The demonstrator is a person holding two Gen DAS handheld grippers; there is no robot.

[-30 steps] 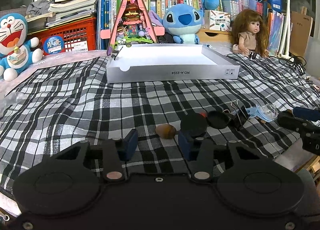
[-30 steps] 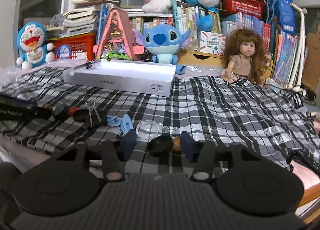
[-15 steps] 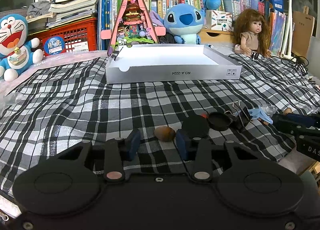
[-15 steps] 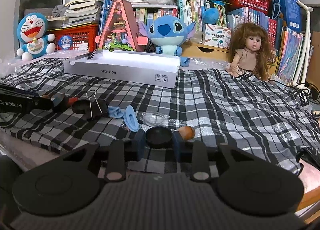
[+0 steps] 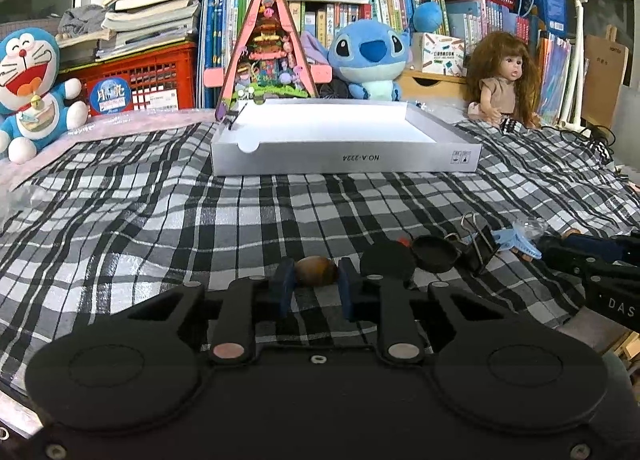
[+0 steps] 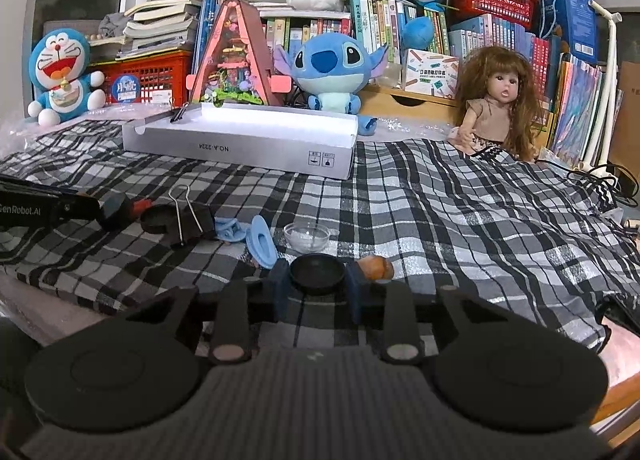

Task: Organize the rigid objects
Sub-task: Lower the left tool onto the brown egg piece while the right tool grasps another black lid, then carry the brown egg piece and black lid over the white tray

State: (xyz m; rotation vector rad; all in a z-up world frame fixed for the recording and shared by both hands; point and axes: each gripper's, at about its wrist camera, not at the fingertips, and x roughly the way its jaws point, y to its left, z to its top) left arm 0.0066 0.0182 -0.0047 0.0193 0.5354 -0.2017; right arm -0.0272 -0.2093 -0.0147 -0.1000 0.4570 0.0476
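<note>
On my left wrist cam, far left of the frame there's a Doraemon plush (image 5: 30,88) sitting at the edge of the plaid blanket (image 5: 160,212). Upper middle is the white shallow box (image 5: 344,158), open side up, with a black binder clip on its back left corner. Bottom middle, my left gripper (image 5: 311,284) is clamped on a small brown oval stone (image 5: 316,270), blue pads touching both of its ends, and it sits right on the blanket. Just right of that there's a flat black disc (image 5: 386,262), then a black round lid (image 5: 436,254), a black binder clip (image 5: 478,246) and a light blue clip (image 5: 516,242), all bunched close together. The dark bar at the far right is my other gripper poking in.

Right wrist cam: the left gripper's body comes in from the left edge. The binder clip (image 6: 186,220) lies next to it, then the blue plastic bits (image 6: 260,238) and a small clear dish (image 6: 307,236). Bottom middle, my right gripper (image 6: 318,286) has its pads pressed against a black round cap (image 6: 318,273). A brown nut-looking thing (image 6: 376,267) lies just past the right finger. A long-haired doll (image 6: 496,108) sits at the right.
</note>
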